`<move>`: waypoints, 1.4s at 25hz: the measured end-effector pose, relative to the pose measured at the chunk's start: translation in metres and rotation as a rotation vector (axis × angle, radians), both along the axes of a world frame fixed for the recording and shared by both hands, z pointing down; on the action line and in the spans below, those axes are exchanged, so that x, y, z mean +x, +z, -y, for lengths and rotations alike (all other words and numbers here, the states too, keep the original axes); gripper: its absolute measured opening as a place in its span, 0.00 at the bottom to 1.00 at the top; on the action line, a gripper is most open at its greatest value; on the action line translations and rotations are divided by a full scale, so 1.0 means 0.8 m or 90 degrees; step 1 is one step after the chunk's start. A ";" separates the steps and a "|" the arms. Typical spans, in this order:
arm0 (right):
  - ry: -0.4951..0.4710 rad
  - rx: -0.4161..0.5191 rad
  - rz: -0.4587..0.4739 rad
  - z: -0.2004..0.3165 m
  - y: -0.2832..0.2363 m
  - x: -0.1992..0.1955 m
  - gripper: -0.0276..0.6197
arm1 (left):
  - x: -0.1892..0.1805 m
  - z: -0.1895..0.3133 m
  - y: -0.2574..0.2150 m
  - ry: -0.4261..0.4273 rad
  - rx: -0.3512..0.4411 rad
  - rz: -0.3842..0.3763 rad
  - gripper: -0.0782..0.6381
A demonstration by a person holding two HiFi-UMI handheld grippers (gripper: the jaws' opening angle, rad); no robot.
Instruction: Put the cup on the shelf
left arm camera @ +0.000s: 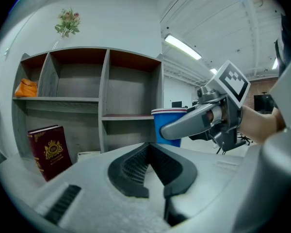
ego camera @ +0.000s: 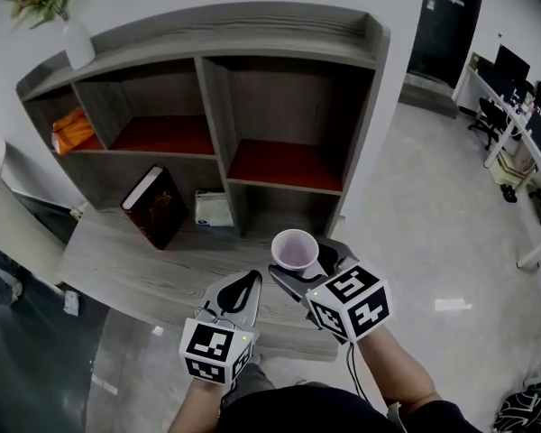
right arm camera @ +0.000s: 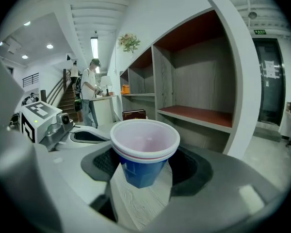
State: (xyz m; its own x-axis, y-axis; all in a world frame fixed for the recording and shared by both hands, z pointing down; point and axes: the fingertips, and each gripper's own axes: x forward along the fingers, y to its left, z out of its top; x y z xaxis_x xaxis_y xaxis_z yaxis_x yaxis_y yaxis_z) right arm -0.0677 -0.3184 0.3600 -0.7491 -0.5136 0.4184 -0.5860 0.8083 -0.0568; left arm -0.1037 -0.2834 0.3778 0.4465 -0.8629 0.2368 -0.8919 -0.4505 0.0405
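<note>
pretty bright even indoor light, ceiling light strips (left arm camera: pixel 183 47) glowing, heavy fisheye warp, dark vignetted corners, soft shadows

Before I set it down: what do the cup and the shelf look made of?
Cup: probably paper or thin plastic, disposable. It is matte blue outside and pale inside, with a rolled white rim and a red stripe.
Shelf: matte grey wood-grain board, likely laminate, with reddish-brown shelf boards.

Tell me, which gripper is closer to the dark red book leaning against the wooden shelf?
Left. The left gripper is just right of the dark red book, nearer the person. The right gripper, holding the blue cup, is farther right.
</note>
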 end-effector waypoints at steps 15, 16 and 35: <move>0.079 0.047 -0.003 0.123 -0.072 -0.079 0.52 | -0.086 0.107 -0.044 0.075 0.031 -0.004 0.10; 0.087 0.050 -0.003 0.132 -0.076 -0.081 0.52 | -0.089 0.113 -0.045 0.081 0.031 -0.005 0.10; 0.164 0.049 -0.025 0.239 -0.084 -0.109 0.52 | -0.127 0.184 -0.039 0.131 0.016 -0.030 0.10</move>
State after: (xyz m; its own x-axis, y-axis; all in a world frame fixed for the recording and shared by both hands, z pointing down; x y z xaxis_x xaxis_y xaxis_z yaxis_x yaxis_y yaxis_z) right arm -0.1549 -0.5097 0.2926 -0.5742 -0.7161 0.3968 -0.7730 0.6339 0.0254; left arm -0.2052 -0.4308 0.3468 0.6236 -0.7579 0.1915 -0.7787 -0.6240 0.0659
